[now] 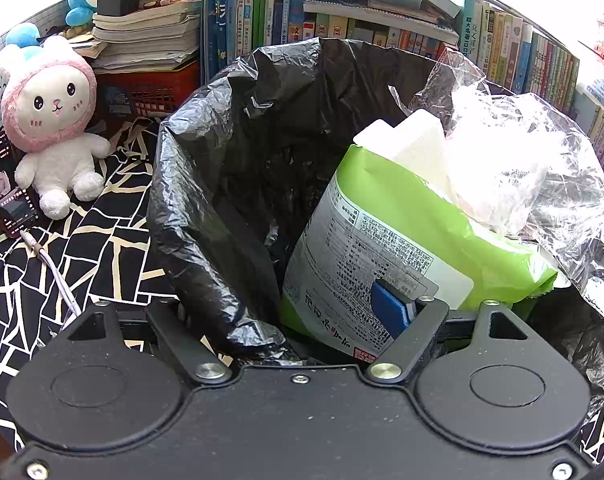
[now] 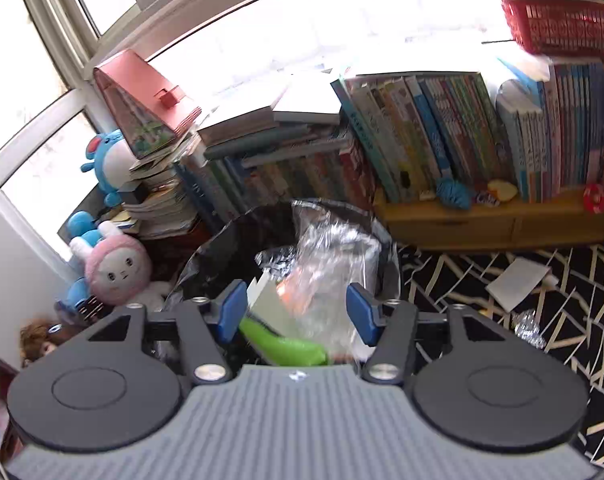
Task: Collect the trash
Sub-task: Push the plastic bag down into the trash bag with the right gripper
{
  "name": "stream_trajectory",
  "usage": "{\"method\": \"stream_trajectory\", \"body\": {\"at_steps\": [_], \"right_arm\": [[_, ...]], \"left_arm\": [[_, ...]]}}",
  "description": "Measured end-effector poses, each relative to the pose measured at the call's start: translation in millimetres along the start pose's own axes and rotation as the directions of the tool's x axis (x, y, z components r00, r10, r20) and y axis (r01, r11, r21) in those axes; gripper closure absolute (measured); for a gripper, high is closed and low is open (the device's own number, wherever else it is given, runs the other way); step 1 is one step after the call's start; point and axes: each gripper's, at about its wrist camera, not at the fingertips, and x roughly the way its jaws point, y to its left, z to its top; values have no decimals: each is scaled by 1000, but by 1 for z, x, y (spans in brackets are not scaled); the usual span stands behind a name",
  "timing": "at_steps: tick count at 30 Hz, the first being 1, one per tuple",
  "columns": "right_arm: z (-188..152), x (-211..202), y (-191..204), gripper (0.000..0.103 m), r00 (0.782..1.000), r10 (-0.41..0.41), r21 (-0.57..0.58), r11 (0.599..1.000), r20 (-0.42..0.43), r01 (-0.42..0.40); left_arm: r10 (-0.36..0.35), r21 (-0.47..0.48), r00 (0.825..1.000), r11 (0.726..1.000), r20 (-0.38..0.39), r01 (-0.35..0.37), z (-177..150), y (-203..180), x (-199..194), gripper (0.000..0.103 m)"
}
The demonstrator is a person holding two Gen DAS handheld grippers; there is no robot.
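Observation:
A bin lined with a black bag (image 1: 205, 168) fills the left wrist view. Inside leans a green wipes pack (image 1: 402, 232) with white sheets sticking out, and crumpled clear plastic (image 1: 542, 168) lies on top. My left gripper (image 1: 302, 312) is open at the bin's near rim. Its right pad (image 1: 390, 308) touches the pack; the liner hides its left pad. In the right wrist view, my right gripper (image 2: 297, 312) hangs open above the bin (image 2: 221, 248). Blurred clear plastic (image 2: 330, 256) and the green pack (image 2: 285, 344) show between its pads, ungripped.
White paper (image 2: 518, 284) and a crumpled shiny wrapper (image 2: 526, 326) lie on the black patterned cloth right of the bin. A plush rabbit (image 1: 53, 128), a phone (image 1: 5, 184) with its cable and a red basket (image 1: 149, 88) sit on the left. Book rows (image 1: 342, 32) stand behind.

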Motion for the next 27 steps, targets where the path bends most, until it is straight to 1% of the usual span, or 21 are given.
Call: {"method": "stream_trajectory", "body": {"at_steps": [1, 2, 4, 6, 8, 12, 14, 18, 21, 22, 23, 24, 25, 27], "right_arm": [[6, 10, 1, 59, 1000, -5, -1, 1000, -8, 5], [10, 22, 3, 75, 1000, -13, -10, 1000, -24, 13], [15, 53, 3, 86, 995, -53, -25, 998, -86, 51], [14, 84, 4, 88, 982, -107, -62, 993, -159, 99], [12, 113, 6, 89, 959, -171, -109, 983, -227, 150], [3, 149, 4, 90, 911, -247, -155, 966, -329, 206], [-1, 163, 3, 89, 892, -255, -161, 965, -373, 209], [-7, 183, 2, 89, 860, -275, -167, 960, -430, 223], [-16, 200, 0, 88, 827, -294, -177, 955, -479, 238], [-20, 204, 0, 87, 816, -301, -188, 953, -494, 238], [-22, 207, 2, 88, 803, -311, -207, 949, -508, 237], [-23, 206, 4, 88, 802, -317, -218, 947, -507, 236], [-23, 203, 6, 88, 806, -318, -222, 946, -500, 236], [-21, 194, 8, 84, 817, -319, -223, 945, -481, 238]], "left_arm": [[0, 1, 1000, 1000, 0, 0, 0, 0, 0, 24], [-1, 2, 1000, 1000, -2, 1, 0, 0, 0, 24], [-5, 5, 1000, 1000, -5, 5, -1, 1, 0, 24], [-10, 5, 1000, 1000, -10, 10, -1, 1, 0, 24], [-14, 4, 1000, 1000, -13, 14, -1, 2, 0, 24], [-17, 0, 1000, 1000, -10, 17, 0, 3, 1, 24], [-18, -4, 1000, 1000, -7, 18, -1, 3, 1, 24], [-21, -9, 1000, 1000, -4, 21, -1, 3, 1, 24], [-25, -6, 1000, 1000, -5, 25, -2, 4, 0, 23], [-26, -3, 1000, 1000, -4, 26, -3, 4, -1, 23], [-26, -3, 1000, 1000, -3, 26, -3, 4, -1, 24], [-27, -6, 1000, 1000, -4, 27, -3, 5, 0, 24], [-30, -6, 1000, 1000, -5, 30, -3, 5, 0, 24], [-29, -4, 1000, 1000, -5, 29, -4, 4, -1, 23]]}}
